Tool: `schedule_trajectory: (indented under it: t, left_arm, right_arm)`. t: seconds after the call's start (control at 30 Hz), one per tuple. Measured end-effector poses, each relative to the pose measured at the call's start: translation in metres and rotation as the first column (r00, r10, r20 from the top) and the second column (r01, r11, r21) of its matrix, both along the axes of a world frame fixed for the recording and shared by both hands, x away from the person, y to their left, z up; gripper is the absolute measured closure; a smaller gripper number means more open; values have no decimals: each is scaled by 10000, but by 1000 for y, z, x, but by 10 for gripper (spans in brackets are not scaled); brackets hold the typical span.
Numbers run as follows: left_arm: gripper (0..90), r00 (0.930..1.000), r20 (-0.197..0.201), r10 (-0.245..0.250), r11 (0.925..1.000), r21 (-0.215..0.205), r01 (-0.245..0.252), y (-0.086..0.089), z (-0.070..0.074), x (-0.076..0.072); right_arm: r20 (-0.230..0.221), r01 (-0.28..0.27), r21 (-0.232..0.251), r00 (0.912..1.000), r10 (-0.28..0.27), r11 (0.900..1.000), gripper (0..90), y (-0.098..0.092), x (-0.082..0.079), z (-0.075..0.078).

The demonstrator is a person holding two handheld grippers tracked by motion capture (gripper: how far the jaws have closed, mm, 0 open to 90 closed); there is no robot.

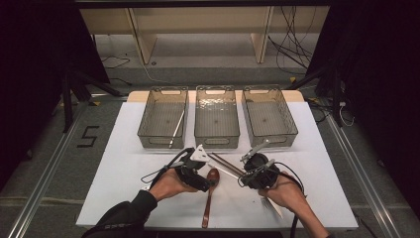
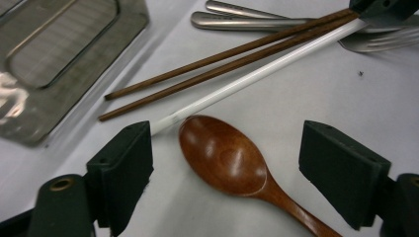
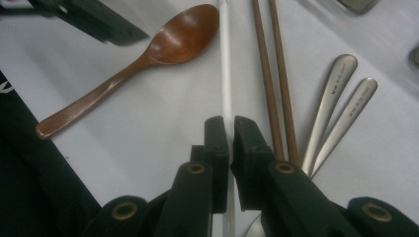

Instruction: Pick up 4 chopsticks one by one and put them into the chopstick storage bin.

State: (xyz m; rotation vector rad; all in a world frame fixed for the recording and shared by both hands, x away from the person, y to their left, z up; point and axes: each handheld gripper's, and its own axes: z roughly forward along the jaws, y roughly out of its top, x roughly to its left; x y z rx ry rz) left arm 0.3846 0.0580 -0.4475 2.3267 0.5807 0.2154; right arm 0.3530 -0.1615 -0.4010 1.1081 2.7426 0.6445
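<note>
My left gripper (image 2: 227, 144) stands open low over the white table, its jaws either side of the bowl of a wooden spoon (image 2: 225, 155) without touching it. The spoon (image 1: 210, 194) lies in front of the person, handle toward the near edge. My right gripper (image 3: 230, 124) is shut on a white chopstick (image 3: 226, 59) that lies flat and runs past the spoon's bowl. In the high view the left gripper (image 1: 204, 179) and right gripper (image 1: 244, 174) face each other across the spoon.
Two brown chopsticks (image 3: 269, 74) lie beside the white one, then two metal handles (image 3: 336, 98) and a fork (image 2: 380, 42). Three clear bins stand in a row behind: left (image 1: 144, 116) holding a white chopstick (image 1: 176, 129), middle (image 1: 198, 119), right (image 1: 292, 119).
</note>
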Motion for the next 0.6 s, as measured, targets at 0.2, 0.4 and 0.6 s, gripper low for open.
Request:
schedule_trajectory:
  t: [0.2, 0.4, 0.6]
  left_arm:
    - [250, 9983, 211, -549, 9967, 614, 535, -14, -4, 8]
    - [295, 9953, 204, -947, 9910, 973, 923, -21, -6, 19]
    - [352, 9912, 379, -1272, 9838, 1319, 1212, -28, -10, 22]
  right_arm:
    - [-10, -35, 11, 10000, 35, 10000, 860, 0, 0, 0]
    - [-5, -97, 29, 10000, 97, 9999, 860, 0, 0, 0]
    - [49, -139, 42, 9999, 139, 9999, 859, 0, 0, 0]
